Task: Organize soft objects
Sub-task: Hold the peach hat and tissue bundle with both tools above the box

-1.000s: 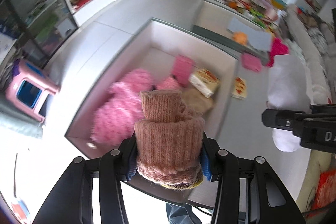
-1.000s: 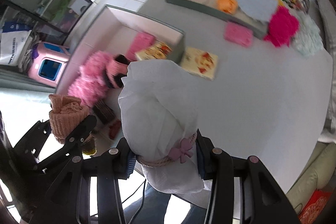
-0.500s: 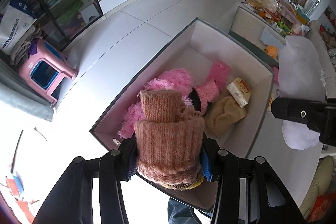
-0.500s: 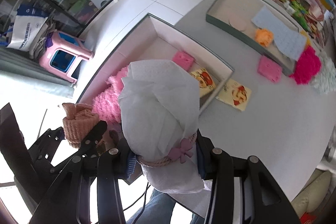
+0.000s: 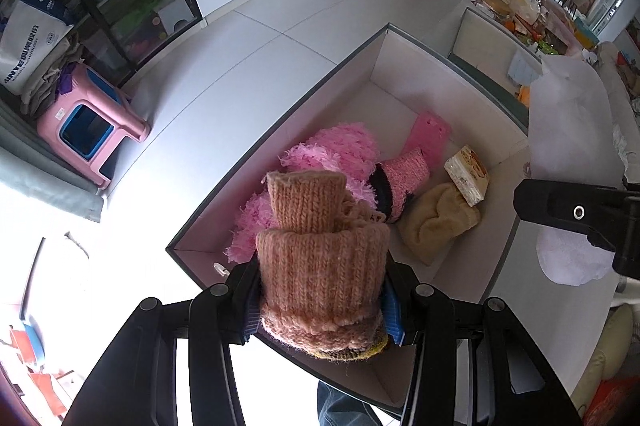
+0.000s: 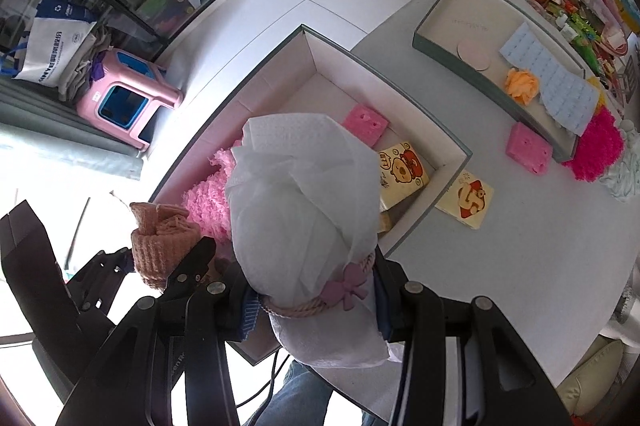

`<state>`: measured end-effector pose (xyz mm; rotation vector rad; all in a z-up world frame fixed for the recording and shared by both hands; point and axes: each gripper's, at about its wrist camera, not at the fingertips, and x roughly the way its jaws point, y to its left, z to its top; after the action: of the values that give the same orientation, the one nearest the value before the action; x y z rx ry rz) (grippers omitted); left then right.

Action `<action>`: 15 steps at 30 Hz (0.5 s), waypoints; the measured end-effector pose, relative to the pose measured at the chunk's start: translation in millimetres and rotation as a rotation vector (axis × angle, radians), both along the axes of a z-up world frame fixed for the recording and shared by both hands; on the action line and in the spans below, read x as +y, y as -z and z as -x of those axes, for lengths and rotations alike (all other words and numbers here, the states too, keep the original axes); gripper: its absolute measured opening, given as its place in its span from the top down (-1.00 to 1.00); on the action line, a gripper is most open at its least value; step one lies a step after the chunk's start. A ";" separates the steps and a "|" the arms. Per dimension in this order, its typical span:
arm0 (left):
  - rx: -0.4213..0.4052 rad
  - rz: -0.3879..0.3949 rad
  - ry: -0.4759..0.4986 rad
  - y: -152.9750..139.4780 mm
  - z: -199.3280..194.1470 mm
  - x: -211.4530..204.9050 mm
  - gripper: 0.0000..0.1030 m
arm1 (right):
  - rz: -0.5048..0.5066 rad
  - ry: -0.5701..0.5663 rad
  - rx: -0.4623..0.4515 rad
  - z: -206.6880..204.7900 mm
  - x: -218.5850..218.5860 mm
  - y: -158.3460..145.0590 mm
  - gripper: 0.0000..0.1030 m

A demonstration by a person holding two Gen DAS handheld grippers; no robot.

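Left claw is clamping a rolled peach knit piece between its blue pads, hanging over the near end of the white box. Right claw is gripping a white cloth bundle at its rope tie with a purple flower, also hovering over the box's near edge. Both loads are in the air, neither dropped yet.

Progress, judging by layout: roughly midway. Inside the box there are lying one fluffy pink scarf, one pink-and-black sock, one beige knit hat, one pink sponge and one cartoon tissue pack. Five things in, two more arriving.

Left on the desk, moving farther out: one tissue pack just beside the box's outer wall, one pink sponge on the desk, one magenta fluffy piece near the far tray. In that tray: one orange puff, one pale blue dotted cloth, one round pink pad. Whether the tray items count as sorted, cannot tell.

Beyond the desk, one pink stool is standing on the floor.
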<state>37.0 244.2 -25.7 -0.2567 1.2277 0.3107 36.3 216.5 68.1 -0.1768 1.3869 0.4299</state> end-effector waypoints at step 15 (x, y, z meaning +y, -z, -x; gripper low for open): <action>0.021 -0.001 0.000 7.8 -5.0 0.3 0.05 | 0.011 0.002 0.013 -3.6 -1.6 7.3 0.05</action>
<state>42.0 244.5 -33.5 -0.2532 1.2481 0.3151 39.9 214.9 60.8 -0.1818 1.4027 0.4224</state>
